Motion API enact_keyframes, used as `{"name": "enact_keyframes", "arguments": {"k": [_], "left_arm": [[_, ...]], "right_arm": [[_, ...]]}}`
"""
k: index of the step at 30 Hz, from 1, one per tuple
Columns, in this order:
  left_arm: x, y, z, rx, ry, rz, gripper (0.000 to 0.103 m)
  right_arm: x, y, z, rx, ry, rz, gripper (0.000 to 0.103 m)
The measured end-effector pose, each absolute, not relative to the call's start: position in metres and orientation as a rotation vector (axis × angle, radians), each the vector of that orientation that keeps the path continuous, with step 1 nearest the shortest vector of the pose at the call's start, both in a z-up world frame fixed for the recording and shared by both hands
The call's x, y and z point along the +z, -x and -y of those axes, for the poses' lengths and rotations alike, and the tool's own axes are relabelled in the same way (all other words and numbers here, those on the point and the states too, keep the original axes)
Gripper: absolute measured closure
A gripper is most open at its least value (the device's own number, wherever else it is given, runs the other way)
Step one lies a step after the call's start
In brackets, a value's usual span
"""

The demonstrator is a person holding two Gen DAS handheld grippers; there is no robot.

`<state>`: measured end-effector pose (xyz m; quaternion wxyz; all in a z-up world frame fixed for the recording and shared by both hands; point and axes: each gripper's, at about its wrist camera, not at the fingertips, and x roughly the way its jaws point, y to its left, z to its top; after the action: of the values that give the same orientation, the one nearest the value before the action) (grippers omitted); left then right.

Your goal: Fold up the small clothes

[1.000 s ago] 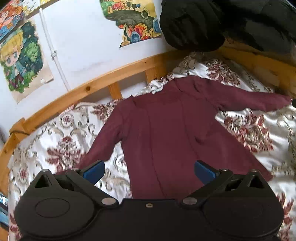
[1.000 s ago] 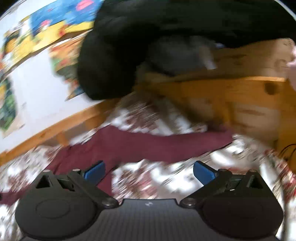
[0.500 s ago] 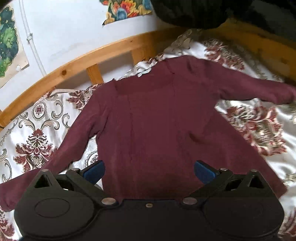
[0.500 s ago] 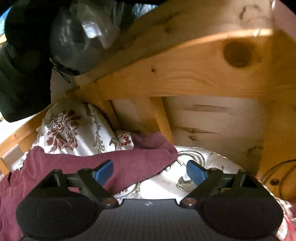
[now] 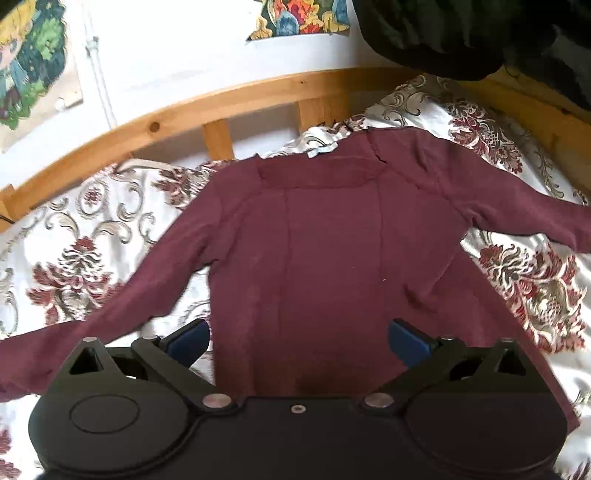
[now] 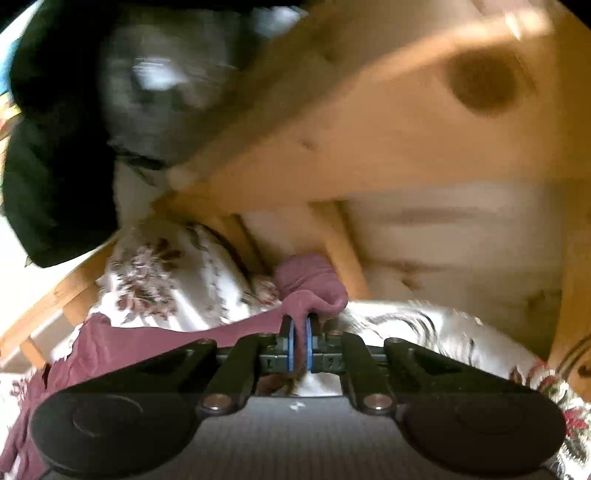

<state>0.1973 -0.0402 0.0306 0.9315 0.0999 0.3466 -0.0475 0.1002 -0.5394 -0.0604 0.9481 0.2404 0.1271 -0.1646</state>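
Observation:
A maroon long-sleeved top lies flat on the floral bedspread, collar towards the wall, both sleeves spread out. My left gripper is open and empty, hovering over the top's lower hem. In the right wrist view my right gripper is shut on the end of the top's right sleeve, and the cuff bunches up just beyond the blue pads. The rest of that sleeve trails off to the left.
A wooden bed rail runs along the wall behind the top. A wooden headboard stands close in front of the right gripper. A black garment hangs at the upper right. Posters are on the wall.
My right gripper has closed on the sleeve cuff, which it only approached before. My left gripper has moved in over the top's hem and stays open.

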Motion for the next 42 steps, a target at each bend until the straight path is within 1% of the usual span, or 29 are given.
{"name": "enact_keyframes", "arguments": {"k": [9,14,18,21,23,28,33,36,37,38,40,42], "left_arm": [[0.029,-0.185,0.002,-0.065,-0.134,-0.727,0.001],[0.024,-0.19,-0.013,-0.068,-0.089,-0.728,0.001],[0.024,-0.192,-0.033,-0.062,-0.037,-0.72,0.001],[0.024,-0.191,-0.051,-0.039,-0.004,-0.713,0.001],[0.022,-0.189,-0.064,-0.016,0.011,-0.721,0.001],[0.013,-0.184,-0.1,0.044,0.043,-0.756,0.001],[0.005,-0.18,-0.126,0.081,0.07,-0.791,0.001],[0.002,-0.178,-0.13,0.084,0.073,-0.793,0.001],[0.002,-0.178,-0.131,0.083,0.074,-0.793,0.001],[0.002,-0.178,-0.13,0.08,0.076,-0.794,0.001],[0.002,-0.177,-0.128,0.066,0.077,-0.793,0.001],[0.002,-0.176,-0.125,0.05,0.079,-0.792,0.001]], "right_arm": [[0.0,-0.09,0.449,-0.174,-0.203,-0.115,0.096],[0.034,-0.112,0.365,-0.029,0.02,-0.07,0.096],[0.039,-0.133,0.286,0.09,0.206,-0.06,0.096],[0.028,-0.148,0.226,0.174,0.351,-0.081,0.096],[0.016,-0.158,0.192,0.238,0.408,-0.134,0.096],[-0.024,-0.172,0.135,0.362,0.43,-0.272,0.096],[-0.06,-0.167,0.111,0.477,0.457,-0.372,0.096],[-0.067,-0.151,0.11,0.563,0.482,-0.406,0.089],[-0.068,-0.144,0.11,0.582,0.492,-0.404,0.077],[-0.067,-0.137,0.112,0.605,0.494,-0.397,0.063],[-0.06,-0.125,0.119,0.648,0.451,-0.386,0.051],[-0.05,-0.125,0.129,0.665,0.373,-0.395,0.044]]}}
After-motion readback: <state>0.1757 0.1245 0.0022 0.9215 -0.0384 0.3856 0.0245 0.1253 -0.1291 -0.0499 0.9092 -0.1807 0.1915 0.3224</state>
